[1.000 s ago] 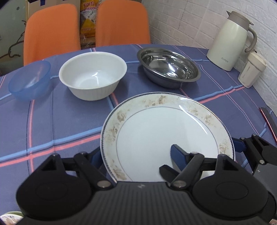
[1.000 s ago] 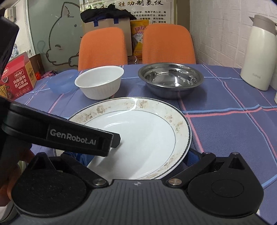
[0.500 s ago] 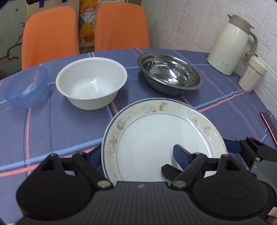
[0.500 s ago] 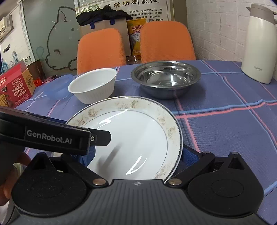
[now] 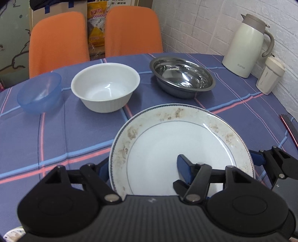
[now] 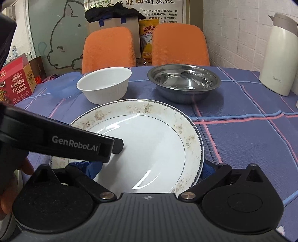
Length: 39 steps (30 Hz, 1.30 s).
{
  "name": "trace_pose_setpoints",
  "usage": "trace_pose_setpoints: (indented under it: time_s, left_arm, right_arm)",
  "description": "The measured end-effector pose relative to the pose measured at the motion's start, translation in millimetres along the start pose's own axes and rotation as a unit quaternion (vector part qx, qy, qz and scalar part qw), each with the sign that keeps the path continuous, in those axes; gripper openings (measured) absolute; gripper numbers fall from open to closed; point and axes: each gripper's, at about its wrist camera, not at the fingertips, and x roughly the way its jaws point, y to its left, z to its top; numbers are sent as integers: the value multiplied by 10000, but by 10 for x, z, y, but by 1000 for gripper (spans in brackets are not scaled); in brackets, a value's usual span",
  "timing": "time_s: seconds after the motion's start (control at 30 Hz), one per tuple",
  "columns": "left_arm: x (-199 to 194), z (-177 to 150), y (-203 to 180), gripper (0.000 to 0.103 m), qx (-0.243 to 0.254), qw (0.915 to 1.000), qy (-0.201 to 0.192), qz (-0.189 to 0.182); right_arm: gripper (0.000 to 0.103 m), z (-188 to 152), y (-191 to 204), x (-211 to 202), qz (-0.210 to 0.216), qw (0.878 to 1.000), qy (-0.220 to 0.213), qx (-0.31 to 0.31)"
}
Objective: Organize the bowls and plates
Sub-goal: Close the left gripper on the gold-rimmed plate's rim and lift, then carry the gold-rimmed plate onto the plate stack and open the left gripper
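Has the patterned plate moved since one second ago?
Yes. The plate has moved away from the white bowl and steel bowl, toward the camera.

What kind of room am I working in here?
Likely a dining corner in an office or break room: a cloth-covered table with orange chairs, a thermos jug, and a printed wall notice.

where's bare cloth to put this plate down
Bare cloth lies left of the plate, in front of the blue bowl and white bowl, and right of it, between steel bowl and jug. The bowl row is crowded.
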Motion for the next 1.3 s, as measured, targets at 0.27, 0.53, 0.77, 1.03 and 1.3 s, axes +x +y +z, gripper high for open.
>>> trace_pose_setpoints:
  time_s: [0.27,0.53,0.77,1.03,1.3]
  left_arm:
    - [-691,-294,196,63,-169,9993,-280,177]
    - [-1329,-825,719,63,-536,9949,-347,782]
    - [-1528,-1290,1068,63,-852,9905,-239,1052]
    - [-1526,-1432,1122,64,-885,9921,-347,823]
    - [-1580,-1482,1175,73,-1084,9912,-448,610]
  right_arm:
    - [92,-7,225,-412,173,9994,-300,10]
    - [92,-110,851,-716,732,9958,-473,-285]
    - [92,-331,1465,-755,1303,9891,-258,-637]
    - [92,-507,1740,-775,1212,9878,-171,-963]
    - [91,-564,1720,-690,1295,9867,84,-982]
